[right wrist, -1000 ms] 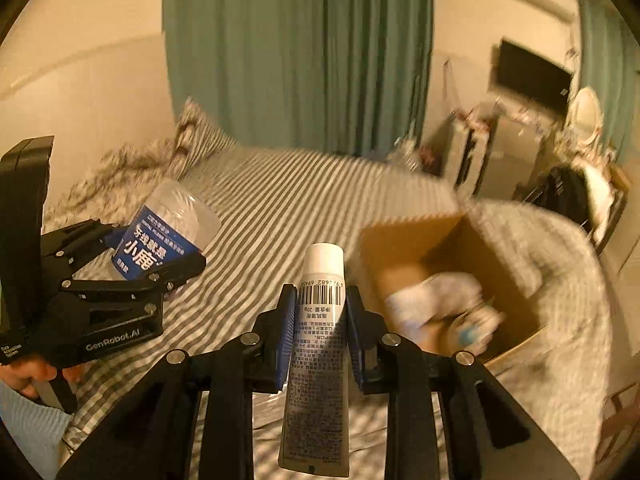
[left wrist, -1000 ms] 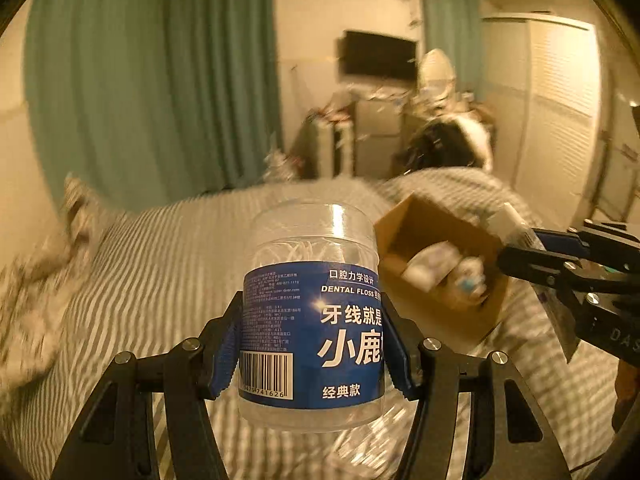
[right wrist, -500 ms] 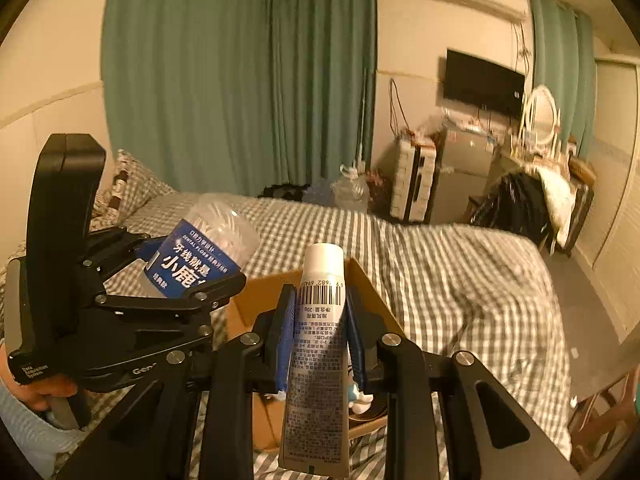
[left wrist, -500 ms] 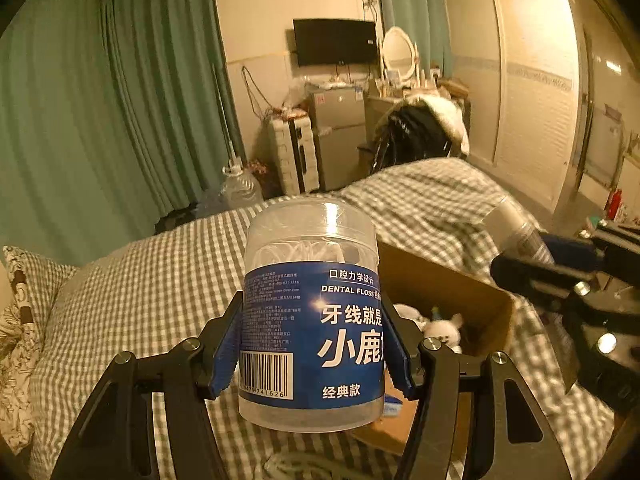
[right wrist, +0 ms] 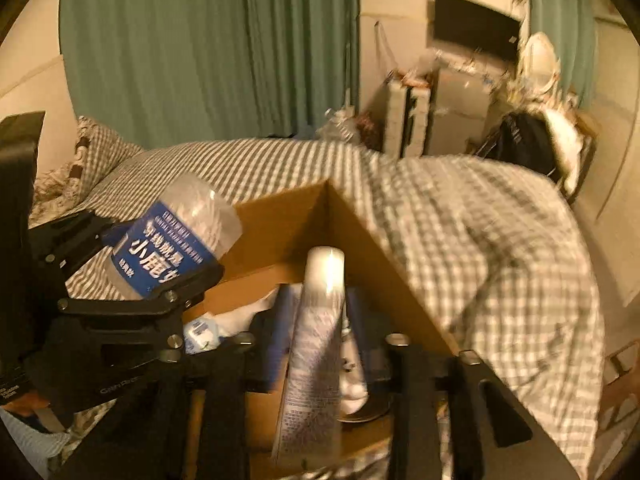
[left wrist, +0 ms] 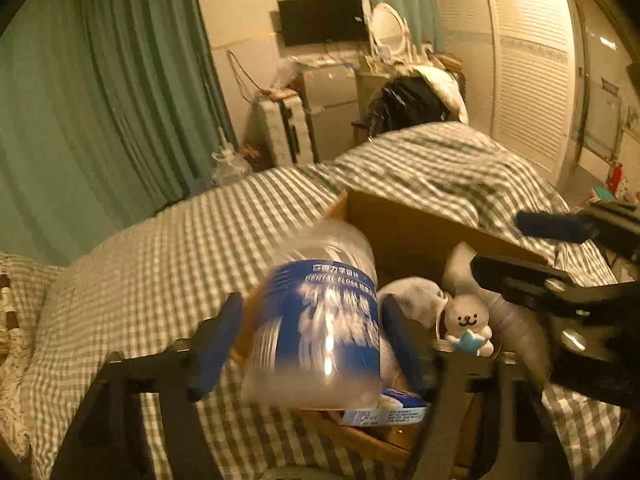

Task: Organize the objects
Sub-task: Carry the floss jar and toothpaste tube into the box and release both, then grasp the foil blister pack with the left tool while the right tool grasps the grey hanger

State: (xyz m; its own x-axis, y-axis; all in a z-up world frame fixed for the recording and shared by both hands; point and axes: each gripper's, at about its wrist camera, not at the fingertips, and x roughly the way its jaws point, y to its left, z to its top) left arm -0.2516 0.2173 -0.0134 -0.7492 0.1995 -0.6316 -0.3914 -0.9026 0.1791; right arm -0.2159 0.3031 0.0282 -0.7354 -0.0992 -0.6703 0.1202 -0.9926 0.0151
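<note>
A clear dental floss jar [left wrist: 316,332] with a blue label tilts loose between my left gripper's [left wrist: 312,340] spread blue pads, over the near edge of a cardboard box [left wrist: 420,232] on the bed. The jar also shows in the right wrist view [right wrist: 176,244]. My right gripper [right wrist: 316,320] has its jaws apart around a white tube [right wrist: 312,356], which leans loose above the box [right wrist: 304,220]. Inside the box are a small white bunny figure [left wrist: 466,324] and white items.
The box sits on a checked bedspread [left wrist: 180,248]. Green curtains [left wrist: 100,100] hang behind. A dresser, television and wardrobe [left wrist: 532,60] line the far wall. A patterned pillow [right wrist: 84,160] lies at the left.
Both grippers have moved down to the box and opened. The jar and the tube, held upright before, now tilt loose between the jaws.
</note>
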